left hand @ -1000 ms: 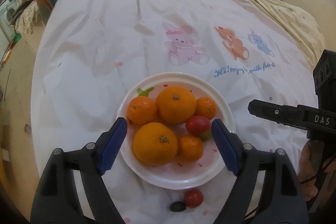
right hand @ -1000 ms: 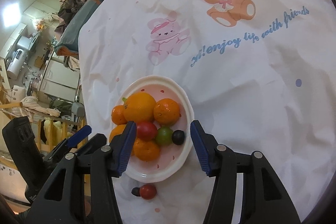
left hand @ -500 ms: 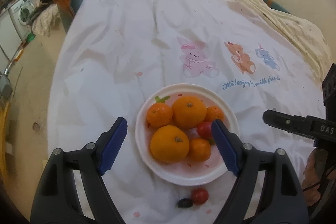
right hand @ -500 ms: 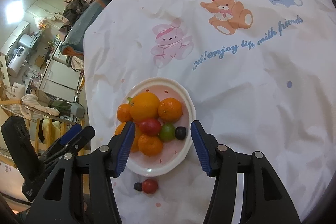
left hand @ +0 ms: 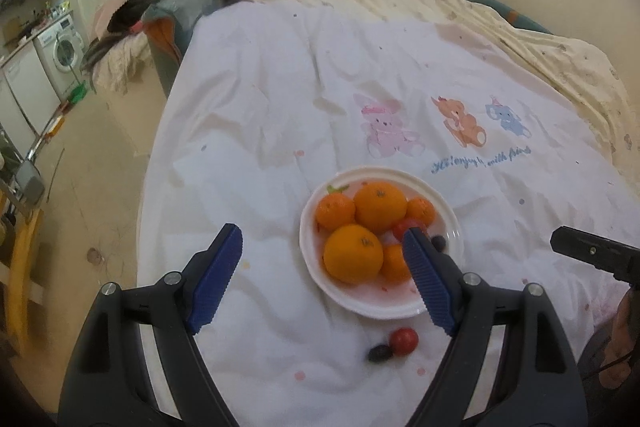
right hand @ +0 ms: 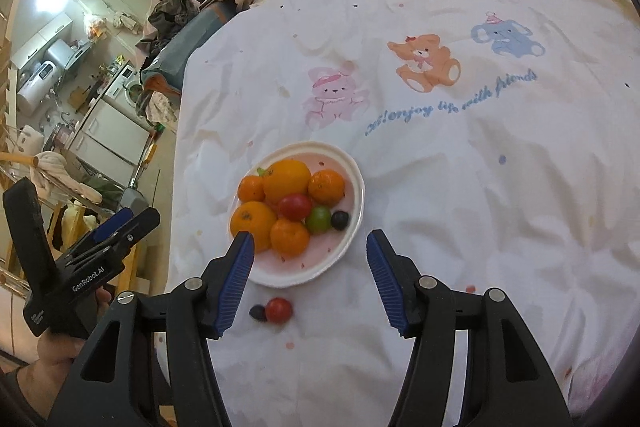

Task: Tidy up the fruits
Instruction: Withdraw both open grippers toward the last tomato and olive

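Both cameras now see more of the bed than a second ago: the white plastic plate with the pink inside (right hand: 357,183) looks smaller and sits further from the blue pads, so both tongs have been pulled back and up from it. The left tongs (left hand: 322,277) are wide open and hold nothing, and the right tongs (right hand: 310,281) are also wide open and empty.

On the plate lie two large oranges (right hand: 287,180), three small mandarins (right hand: 326,187), a red cherry tomato (right hand: 295,207), a green round fruit (right hand: 319,219) and a dark grape (right hand: 340,220). The fruits on the plate lie as they did in the earlier pictures.

Two fruits are not yet on the plate. A second red cherry tomato (right hand: 279,310) and a second dark grape (right hand: 257,312) lie on the white bed cover with cartoon animals (right hand: 480,187), touching each other, just beside the near rim of the plate.

I judge that the task is nearly done but not finished. The pull back probably means a new approach is being prepared, and these two small fruits are the next things to take. They are round and small, and the cover is soft and wrinkled, so they may roll away if a pad pushes them.
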### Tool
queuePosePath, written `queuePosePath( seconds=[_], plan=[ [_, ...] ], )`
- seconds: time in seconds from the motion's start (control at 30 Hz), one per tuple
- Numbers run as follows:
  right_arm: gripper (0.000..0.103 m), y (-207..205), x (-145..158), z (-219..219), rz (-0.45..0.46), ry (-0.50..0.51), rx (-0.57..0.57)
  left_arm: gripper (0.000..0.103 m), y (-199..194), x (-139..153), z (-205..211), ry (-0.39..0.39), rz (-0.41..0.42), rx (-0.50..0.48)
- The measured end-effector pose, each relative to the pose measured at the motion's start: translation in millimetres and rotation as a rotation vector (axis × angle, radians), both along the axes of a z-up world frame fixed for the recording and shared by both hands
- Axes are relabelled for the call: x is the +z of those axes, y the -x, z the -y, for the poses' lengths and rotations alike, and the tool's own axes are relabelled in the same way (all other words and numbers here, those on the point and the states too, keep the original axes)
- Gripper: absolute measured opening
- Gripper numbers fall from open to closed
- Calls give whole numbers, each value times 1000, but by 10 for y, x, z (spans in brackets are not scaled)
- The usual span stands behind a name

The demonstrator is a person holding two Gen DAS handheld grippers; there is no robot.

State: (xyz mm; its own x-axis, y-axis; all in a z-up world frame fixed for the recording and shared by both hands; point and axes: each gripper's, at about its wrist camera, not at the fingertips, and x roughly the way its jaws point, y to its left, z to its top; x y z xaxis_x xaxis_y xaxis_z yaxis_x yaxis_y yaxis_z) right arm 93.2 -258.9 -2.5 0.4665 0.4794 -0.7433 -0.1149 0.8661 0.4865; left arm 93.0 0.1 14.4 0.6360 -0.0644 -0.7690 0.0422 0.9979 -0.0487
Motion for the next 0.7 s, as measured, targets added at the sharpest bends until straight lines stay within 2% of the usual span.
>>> queuePosePath(
  seconds=[0.17,0.33,0.5,0.6,0.7],
  plan=[
    [66,160,-51,48,-32,-4,-30,80,165,-74,-23,22,-38,14],
    [67,224,-307,67,-148,68,-59,80,269,-245,-18,31,-116,3],
    [67,187,-388,115,-179,45,-80,80,299,-435,-22,24,-199,3],
    [67,167,-412,73,-184,50,-77,80,287,-560,-18,41,-261,-12],
    [67,150,-430,39,-188,57,-71,80,266,-762,70,47,-363,-61]
  ],
)
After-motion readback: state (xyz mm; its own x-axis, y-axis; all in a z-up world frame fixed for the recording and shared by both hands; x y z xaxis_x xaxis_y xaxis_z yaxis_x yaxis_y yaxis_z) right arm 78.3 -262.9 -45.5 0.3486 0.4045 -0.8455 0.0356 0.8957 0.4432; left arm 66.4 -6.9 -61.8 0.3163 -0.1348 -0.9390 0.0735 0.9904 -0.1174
